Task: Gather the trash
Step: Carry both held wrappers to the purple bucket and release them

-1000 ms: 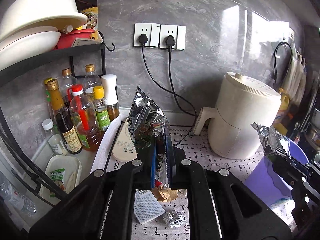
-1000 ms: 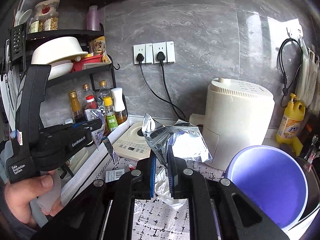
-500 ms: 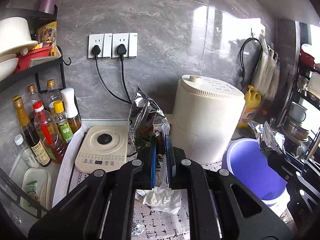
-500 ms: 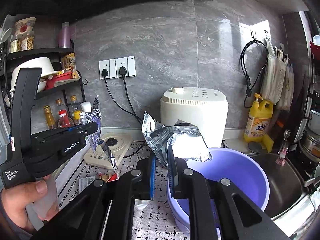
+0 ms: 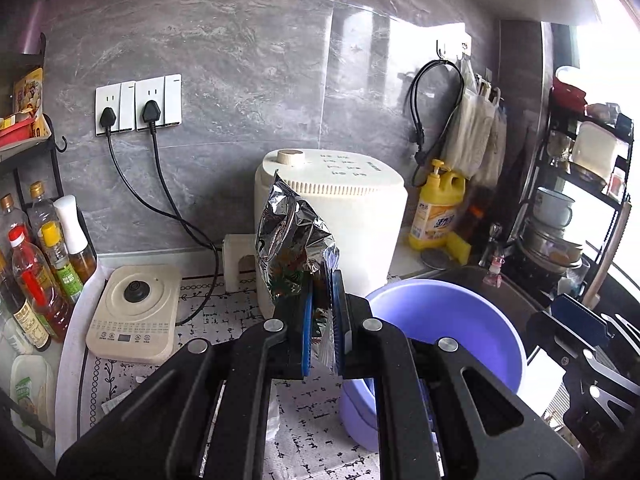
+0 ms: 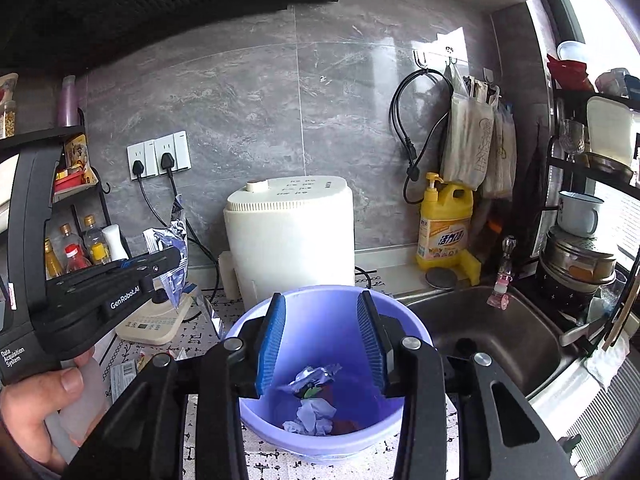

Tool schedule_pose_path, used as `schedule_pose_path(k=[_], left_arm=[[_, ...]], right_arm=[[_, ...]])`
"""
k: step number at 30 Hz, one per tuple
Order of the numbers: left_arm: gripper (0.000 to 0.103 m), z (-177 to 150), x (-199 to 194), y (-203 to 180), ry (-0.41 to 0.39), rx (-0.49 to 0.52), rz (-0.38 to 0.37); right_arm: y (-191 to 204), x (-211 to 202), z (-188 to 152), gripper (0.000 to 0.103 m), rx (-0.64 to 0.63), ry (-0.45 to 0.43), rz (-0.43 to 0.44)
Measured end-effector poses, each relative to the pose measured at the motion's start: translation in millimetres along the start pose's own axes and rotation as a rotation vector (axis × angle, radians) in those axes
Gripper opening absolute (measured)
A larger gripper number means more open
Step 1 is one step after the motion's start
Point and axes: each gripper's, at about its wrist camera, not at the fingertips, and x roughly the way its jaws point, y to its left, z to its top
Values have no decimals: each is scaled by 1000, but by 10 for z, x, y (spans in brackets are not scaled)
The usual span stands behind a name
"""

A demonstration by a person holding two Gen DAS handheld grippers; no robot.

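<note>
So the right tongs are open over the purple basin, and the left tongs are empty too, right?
Not quite. The left tongs aren't empty: they're shut on a foil wrapper, as the left wrist view shows. The right tongs are indeed open over the purple basin.

Crinkled, mirror-bright foil wrapper (image 5: 294, 248) pinched in my left gripper (image 5: 321, 320), whose blue pads (image 5: 307, 330) look ribbed and rubbery; my right gripper (image 6: 322, 340) is matt black plastic, over a smooth lilac plastic bin (image 6: 256, 420) (crumpled paper and foil inside), before glossy grey marbled wall tiles (image 6: 248, 92)
</note>
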Motion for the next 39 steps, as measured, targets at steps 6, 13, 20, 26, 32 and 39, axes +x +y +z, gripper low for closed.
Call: schedule_pose_path(k=[6, 13, 20, 26, 32, 39], left_arm=[[9, -47, 78, -305, 12, 23, -59], [9, -149, 173, -593, 49, 41, -134], [54, -255, 198, -704, 73, 55, -154], [76, -204, 134, -490, 41, 8, -86], [92, -204, 28, -215, 30, -19, 10], [93, -223, -78, 199, 30, -45, 96]], right_arm=[[-246, -92, -65, 39, 24, 6, -52], [-464, -193, -174, 40, 49, 22, -89], [-535, -202, -232, 41, 62, 35, -77], [-449, -122, -234, 47, 46, 43, -29], [-274, -51, -201, 58, 24, 37, 24], [88, 47, -176, 76, -4, 26, 84]])
